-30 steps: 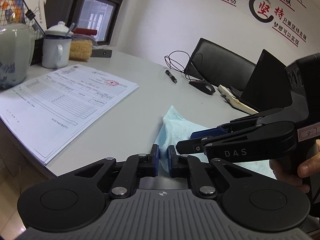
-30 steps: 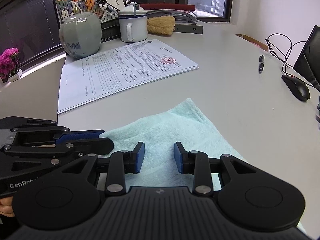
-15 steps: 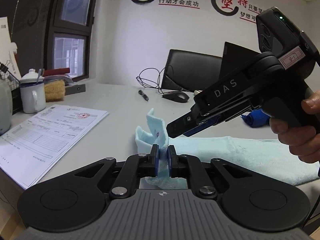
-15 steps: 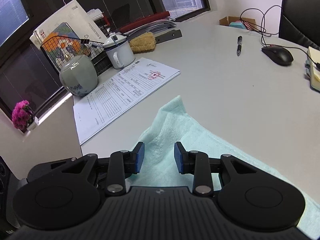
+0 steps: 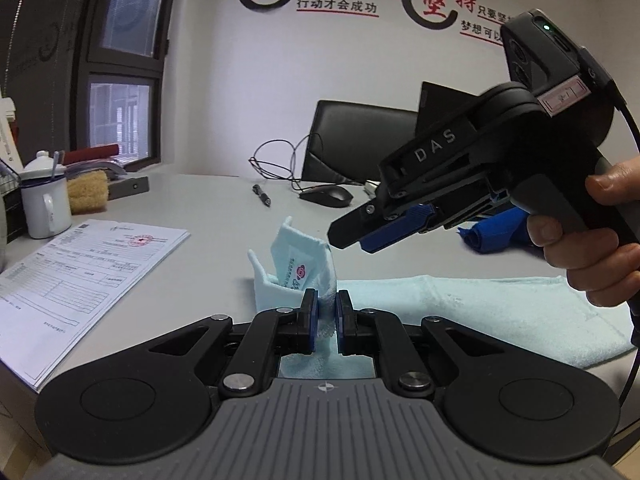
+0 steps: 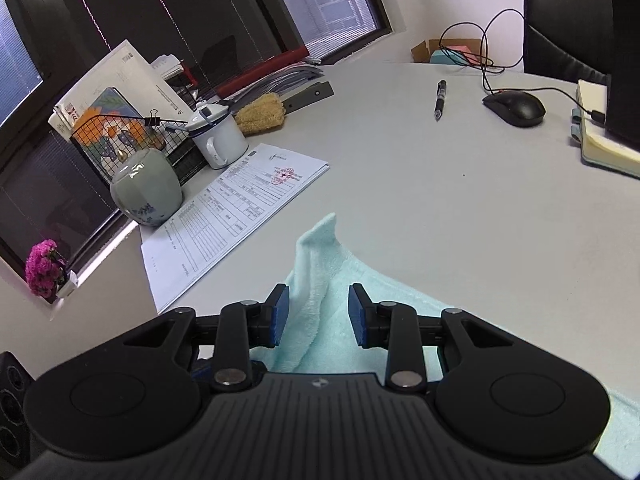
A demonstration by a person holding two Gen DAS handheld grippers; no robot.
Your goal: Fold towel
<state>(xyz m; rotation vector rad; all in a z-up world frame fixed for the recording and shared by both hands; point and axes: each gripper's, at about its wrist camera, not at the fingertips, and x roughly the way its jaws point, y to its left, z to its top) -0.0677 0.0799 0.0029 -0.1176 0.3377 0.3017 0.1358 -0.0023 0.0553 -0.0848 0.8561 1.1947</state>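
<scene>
A light blue towel point(image 5: 480, 304) lies on the grey desk point(image 5: 224, 216). My left gripper point(image 5: 326, 318) is shut on its near corner and holds that end raised, so the fold stands up and a printed label shows. My right gripper point(image 6: 318, 314) is open and empty, with the lifted towel point(image 6: 320, 264) between and below its fingers. In the left wrist view the right gripper point(image 5: 360, 236) hovers just above the raised corner, apart from it.
A stack of printed papers point(image 6: 236, 216), a white mug point(image 6: 218, 140), a green jar point(image 6: 146, 192) and a wire basket point(image 6: 116, 136) stand to the left. A pen point(image 6: 440, 98), a mouse point(image 6: 516, 108), a notebook point(image 6: 600, 144) and a blue cloth point(image 5: 496, 230) lie further off.
My left gripper has lifted the towel corner higher, turning the fold up. My right gripper has risen above the towel and stays open.
</scene>
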